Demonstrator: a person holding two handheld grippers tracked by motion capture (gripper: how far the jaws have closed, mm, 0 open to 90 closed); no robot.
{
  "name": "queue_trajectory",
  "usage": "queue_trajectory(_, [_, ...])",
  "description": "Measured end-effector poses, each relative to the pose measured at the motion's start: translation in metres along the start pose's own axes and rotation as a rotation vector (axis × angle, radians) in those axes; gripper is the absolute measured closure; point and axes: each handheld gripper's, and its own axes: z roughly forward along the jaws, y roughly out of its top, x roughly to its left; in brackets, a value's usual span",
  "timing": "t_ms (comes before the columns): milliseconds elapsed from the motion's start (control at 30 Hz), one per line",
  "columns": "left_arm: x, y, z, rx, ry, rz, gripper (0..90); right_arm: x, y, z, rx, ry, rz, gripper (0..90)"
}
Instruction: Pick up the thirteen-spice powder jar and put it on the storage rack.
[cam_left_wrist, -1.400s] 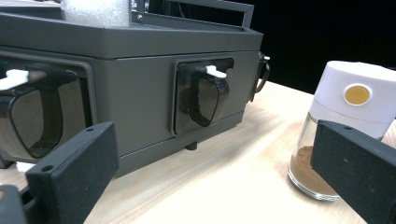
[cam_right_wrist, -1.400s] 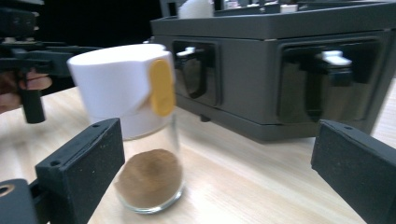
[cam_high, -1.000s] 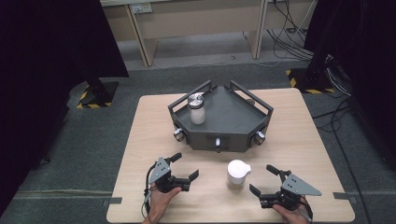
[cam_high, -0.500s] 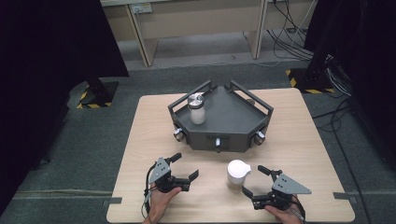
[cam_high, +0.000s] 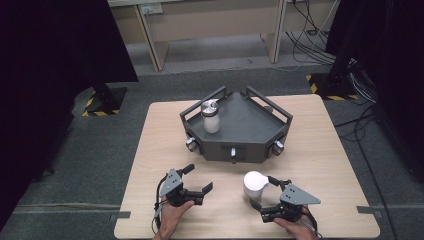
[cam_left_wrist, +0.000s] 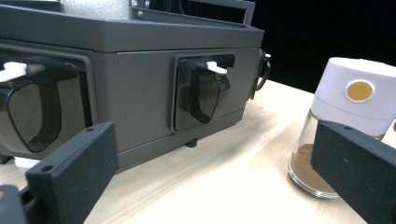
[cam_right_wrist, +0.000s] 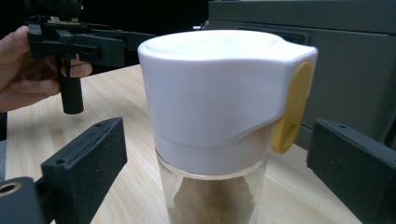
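Right tool (cam_high: 264, 196) sits low on the bench (cam_high: 330, 165) with its jaws spread wide apart, and a spice jar (cam_high: 254, 185) with a white cap stands between them, touching neither jaw as far as the right gripper view shows. Brown powder fills the bottom of the jar's clear glass, and a yellow tab sits on the side of the cap. Left tool (cam_high: 199, 179), held in the person's left hand (cam_high: 172, 215), also has its jaws apart and closes on nothing; the jar stands just off its right jaw. Ahead of both tools sits a dark grey tray box (cam_high: 260, 136) with knobs on its front faces. On its top, beyond the left tool, stands a second jar (cam_high: 210, 116).
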Motion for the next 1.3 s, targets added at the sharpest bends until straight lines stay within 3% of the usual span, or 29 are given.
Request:
queue_trajectory(533, [0.0,-0.001,0.0,0.0,0.0,-0.001,0.8,-0.002,0.005,0.018,0.032,0.014,-0.033,16.7])
queue_trajectory(1100, [0.002,-0.002,0.0,-0.003,-0.007,-0.022,0.3,-0.004,0.005,0.023,0.034,0.021,-0.043,30.1])
queue_trajectory(1300, [0.002,-0.003,0.0,-0.006,-0.009,-0.022,0.1,-0.003,0.006,0.022,0.034,0.018,-0.046,30.5])
